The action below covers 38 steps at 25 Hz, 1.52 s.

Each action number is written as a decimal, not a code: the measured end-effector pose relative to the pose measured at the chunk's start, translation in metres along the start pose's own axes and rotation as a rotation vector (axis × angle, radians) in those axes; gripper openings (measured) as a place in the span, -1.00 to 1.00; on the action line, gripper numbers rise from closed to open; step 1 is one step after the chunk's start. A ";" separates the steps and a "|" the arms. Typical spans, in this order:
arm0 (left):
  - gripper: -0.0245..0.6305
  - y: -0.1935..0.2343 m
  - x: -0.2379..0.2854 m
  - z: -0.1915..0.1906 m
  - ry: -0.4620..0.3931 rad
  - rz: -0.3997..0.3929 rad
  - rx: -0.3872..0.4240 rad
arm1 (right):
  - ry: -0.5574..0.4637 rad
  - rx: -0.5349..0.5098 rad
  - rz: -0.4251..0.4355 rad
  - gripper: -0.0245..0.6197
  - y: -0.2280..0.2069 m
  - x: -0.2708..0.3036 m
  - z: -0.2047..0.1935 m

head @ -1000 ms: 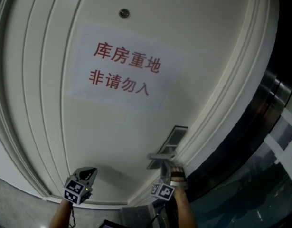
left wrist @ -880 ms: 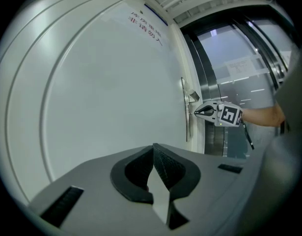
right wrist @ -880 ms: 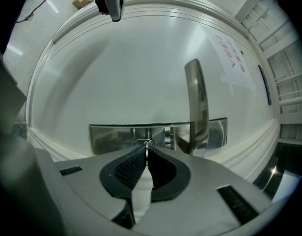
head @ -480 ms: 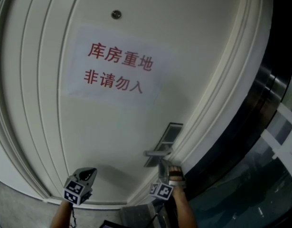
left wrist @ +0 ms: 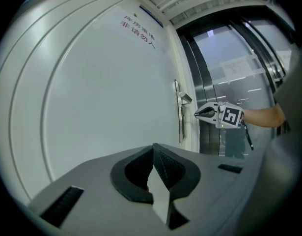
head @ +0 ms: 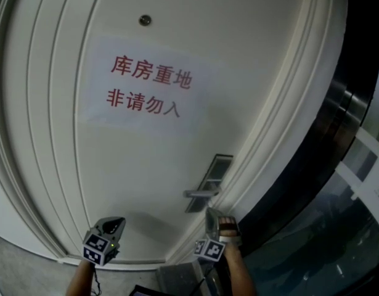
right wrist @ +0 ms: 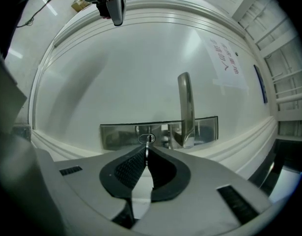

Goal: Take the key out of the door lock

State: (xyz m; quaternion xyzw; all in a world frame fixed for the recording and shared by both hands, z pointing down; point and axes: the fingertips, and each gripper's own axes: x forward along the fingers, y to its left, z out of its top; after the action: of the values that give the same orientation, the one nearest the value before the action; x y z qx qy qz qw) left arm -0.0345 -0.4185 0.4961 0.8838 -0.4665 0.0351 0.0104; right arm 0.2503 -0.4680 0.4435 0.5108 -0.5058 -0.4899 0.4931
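A white door carries a steel lock plate with a lever handle. In the right gripper view a thin metal key is pinched edge-on between the pads of my right gripper, which is shut on it. The key's far end reaches the oval keyhole in the lock plate, just left of the handle. Whether the key is still inside I cannot tell. My left gripper hangs shut and empty to the left, away from the door.
A paper notice with red characters is stuck on the door under a peephole. Dark glass and a metal frame run along the right of the door. Grey floor shows at the lower left.
The head view has drifted, so the door and handle sit slightly higher and further left. The right gripper now shows a little further below the handle. The left gripper has stayed put.
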 end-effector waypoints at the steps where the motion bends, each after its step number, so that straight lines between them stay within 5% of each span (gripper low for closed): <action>1: -0.90 -0.002 0.000 0.001 0.000 -0.004 0.001 | 0.005 -0.001 -0.006 -0.86 -0.001 -0.004 -0.001; 11: -0.90 -0.028 -0.006 0.000 -0.003 -0.043 0.010 | 0.024 0.033 -0.041 -0.86 -0.012 -0.057 -0.009; 19: -0.90 -0.045 -0.014 0.000 -0.005 -0.070 0.019 | 0.038 0.178 -0.049 -0.86 -0.010 -0.104 -0.014; 26: -0.90 -0.058 -0.027 0.002 -0.019 -0.085 0.019 | 0.058 0.400 -0.059 -0.86 -0.011 -0.147 -0.009; 38: -0.90 -0.079 -0.047 0.000 -0.024 -0.108 0.031 | 0.113 0.951 -0.025 -0.86 0.026 -0.193 -0.019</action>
State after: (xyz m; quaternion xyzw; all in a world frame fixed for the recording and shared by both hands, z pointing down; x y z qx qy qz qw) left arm 0.0042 -0.3354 0.4941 0.9081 -0.4174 0.0311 -0.0072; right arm 0.2672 -0.2746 0.4709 0.7117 -0.6401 -0.1813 0.2256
